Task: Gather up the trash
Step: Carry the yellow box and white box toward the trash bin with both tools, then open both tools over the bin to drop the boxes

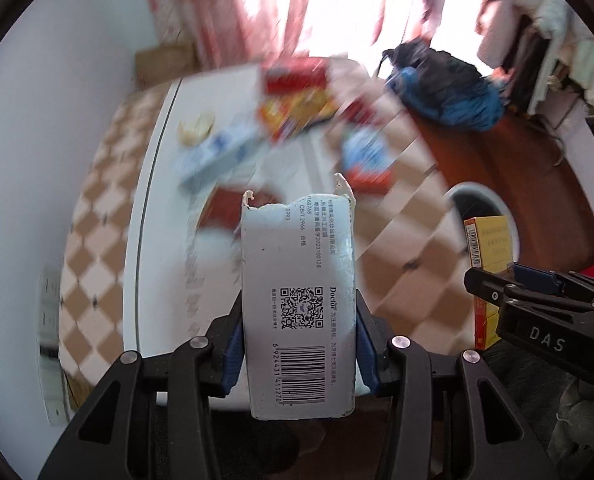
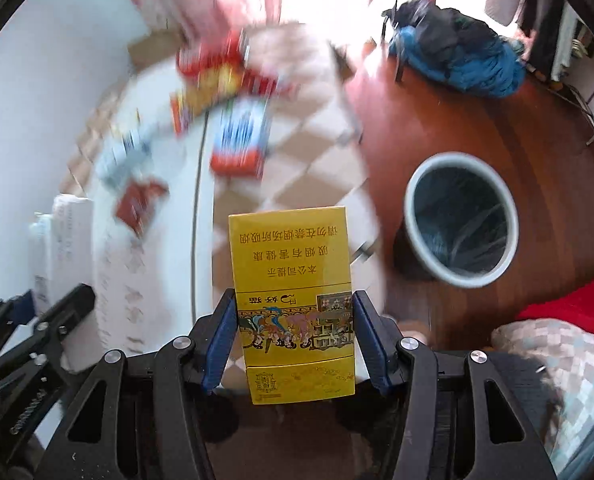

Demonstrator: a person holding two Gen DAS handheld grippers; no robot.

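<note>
My left gripper (image 1: 299, 344) is shut on a torn white carton (image 1: 299, 280) with a barcode and QR code, held upright over the white table (image 1: 153, 208). My right gripper (image 2: 293, 340) is shut on a yellow cigarette pack (image 2: 291, 280). That pack (image 1: 489, 248) and the right gripper (image 1: 537, 300) also show at the right of the left wrist view. A round grey-rimmed trash bin (image 2: 461, 220) with a dark liner stands on the floor to the right of the pack. The bin (image 1: 481, 208) sits partly hidden behind the pack in the left wrist view.
Blurred red, blue and orange wrappers (image 1: 297, 100) lie on the far table. A blue-and-black bundle (image 2: 457, 56) rests on the brown floor (image 2: 397, 128). Checkered tiles (image 1: 397, 232) lie between table and bin. The left gripper (image 2: 37, 328) shows at lower left in the right wrist view.
</note>
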